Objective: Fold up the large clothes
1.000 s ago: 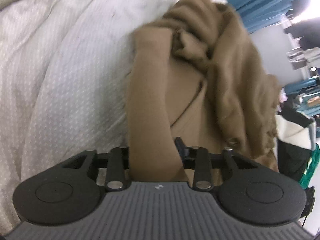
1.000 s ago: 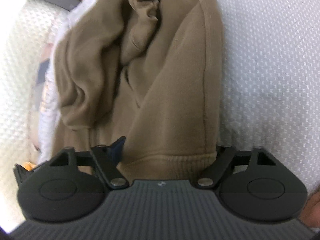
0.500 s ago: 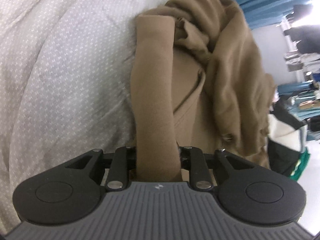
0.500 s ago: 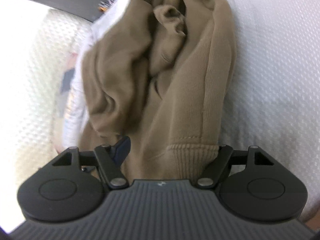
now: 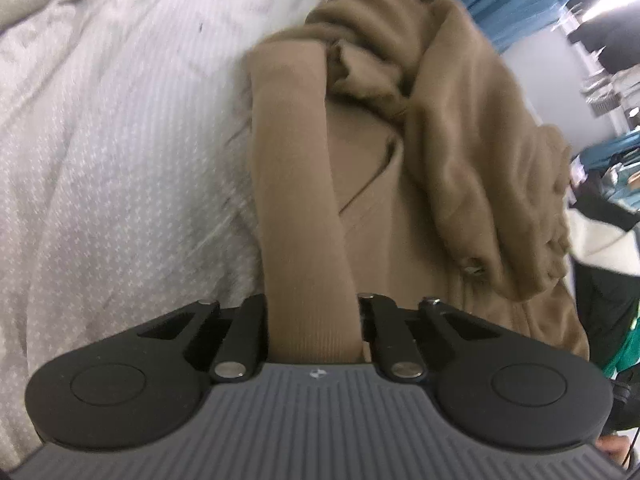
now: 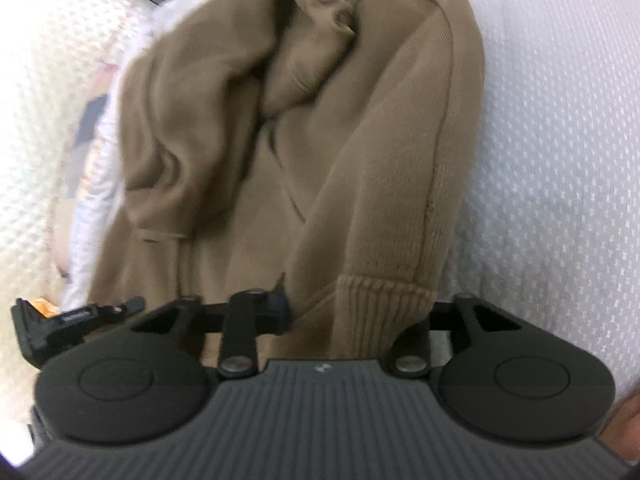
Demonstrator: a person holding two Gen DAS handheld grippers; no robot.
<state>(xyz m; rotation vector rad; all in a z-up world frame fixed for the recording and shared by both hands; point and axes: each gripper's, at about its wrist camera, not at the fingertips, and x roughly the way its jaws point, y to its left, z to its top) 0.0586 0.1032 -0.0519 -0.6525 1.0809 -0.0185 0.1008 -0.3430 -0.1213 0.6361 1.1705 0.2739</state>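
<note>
- The sweater [image 5: 460, 168], tan and crumpled, lies on the white bedspread [image 5: 120, 168], its bulk heaped at the far end of both views.
- The left gripper [image 5: 312, 328] is closing on a flat ribbed strip of the sweater, probably a sleeve or hem band, which runs straight away from the jaws. The cloth fills the gap between them, so I read it as a grip.
- The right gripper [image 6: 356, 316] is also closing, with the ribbed cuff [image 6: 384, 292] between its jaws. The left jaw's blue pad sits against the fabric; the right jaw is behind the cuff, so whether both sides press yet is hard to say.
- Both grippers point steeply down at near edges of the garment. That suits taking two ends at once, likely to lift and spread the sweater before any fold; it looks far from flat, so the task seems early.
- Hidden: the fingertips of both grippers are covered by cloth or by the gripper bodies, and the sweater's overall shape cannot be read from the heap.
- A small dark thing [image 5: 472, 270] on a fold in the left view may be a button; blur prevents certainty.
- The far background at the right of the left view, with teal shapes, is too blurred to name.
</note>
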